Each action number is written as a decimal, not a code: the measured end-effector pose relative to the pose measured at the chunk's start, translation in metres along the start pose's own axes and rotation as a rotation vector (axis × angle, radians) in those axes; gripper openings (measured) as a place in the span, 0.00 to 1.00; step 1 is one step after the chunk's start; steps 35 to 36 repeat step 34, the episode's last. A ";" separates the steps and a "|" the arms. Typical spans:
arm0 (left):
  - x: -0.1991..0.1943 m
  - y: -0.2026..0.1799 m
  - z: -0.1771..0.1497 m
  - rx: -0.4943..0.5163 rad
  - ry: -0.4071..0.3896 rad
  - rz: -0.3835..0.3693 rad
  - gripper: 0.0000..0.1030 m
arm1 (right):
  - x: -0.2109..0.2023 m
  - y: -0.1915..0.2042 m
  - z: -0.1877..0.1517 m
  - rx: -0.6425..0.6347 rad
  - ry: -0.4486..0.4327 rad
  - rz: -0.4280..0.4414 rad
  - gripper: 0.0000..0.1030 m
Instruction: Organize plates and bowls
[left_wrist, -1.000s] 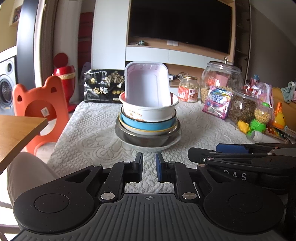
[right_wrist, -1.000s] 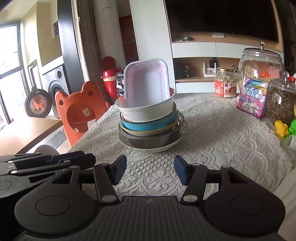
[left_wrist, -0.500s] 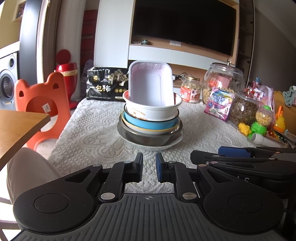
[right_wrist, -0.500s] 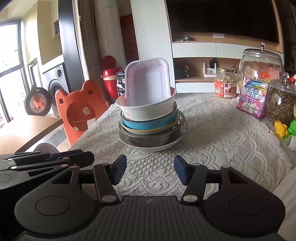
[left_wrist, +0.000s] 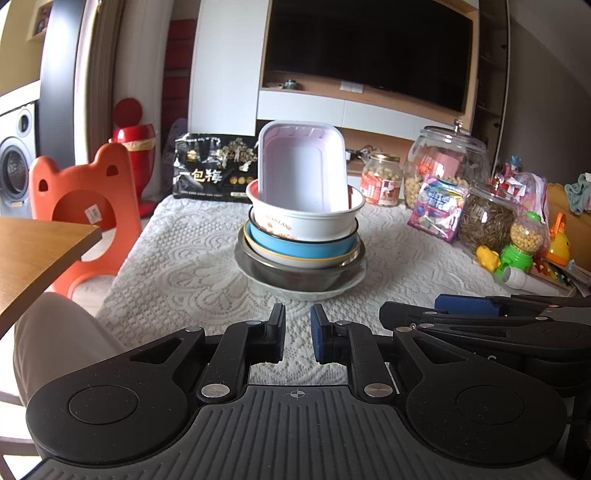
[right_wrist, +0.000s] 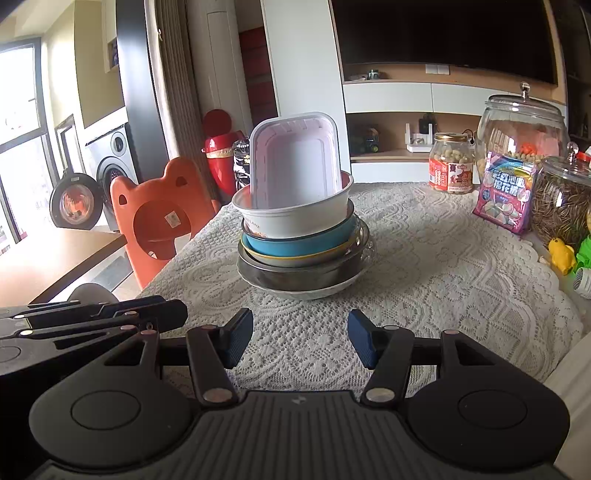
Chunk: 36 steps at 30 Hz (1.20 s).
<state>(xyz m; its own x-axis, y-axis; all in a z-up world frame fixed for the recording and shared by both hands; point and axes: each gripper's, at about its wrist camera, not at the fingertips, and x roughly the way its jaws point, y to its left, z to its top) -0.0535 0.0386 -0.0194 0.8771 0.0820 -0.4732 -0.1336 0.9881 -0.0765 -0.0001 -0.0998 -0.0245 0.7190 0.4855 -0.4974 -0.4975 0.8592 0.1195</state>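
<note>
A stack of dishes stands mid-table on the lace cloth (left_wrist: 184, 273). From the bottom: a white plate (left_wrist: 306, 293), a steel bowl (left_wrist: 295, 277), a blue bowl (left_wrist: 303, 249), a white bowl (left_wrist: 306, 221), and a white rectangular tray (left_wrist: 303, 173) leaning upright in it. The stack also shows in the right wrist view (right_wrist: 299, 254). My left gripper (left_wrist: 297, 332) is nearly shut and empty, short of the stack. My right gripper (right_wrist: 300, 338) is open and empty, also short of the stack.
Glass jars (left_wrist: 447, 162), snack packets (left_wrist: 437, 206) and toys (left_wrist: 524, 243) crowd the right side. A black bag (left_wrist: 214, 173) stands at the far edge. An orange chair (left_wrist: 85, 199) and a wooden table (left_wrist: 33, 254) are to the left.
Both grippers have drawn back slightly and tilted; the stack looks a bit farther and lower. The jaws and the dishes have not changed.
</note>
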 end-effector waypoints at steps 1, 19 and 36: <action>0.000 0.000 0.000 -0.001 0.000 0.000 0.17 | 0.000 0.000 0.000 0.000 0.000 0.000 0.56; -0.001 -0.002 -0.001 -0.004 0.001 0.000 0.17 | 0.000 0.000 0.000 0.001 0.000 0.001 0.56; -0.001 0.002 -0.002 -0.028 0.014 0.012 0.17 | 0.000 -0.003 0.002 0.012 -0.009 0.007 0.56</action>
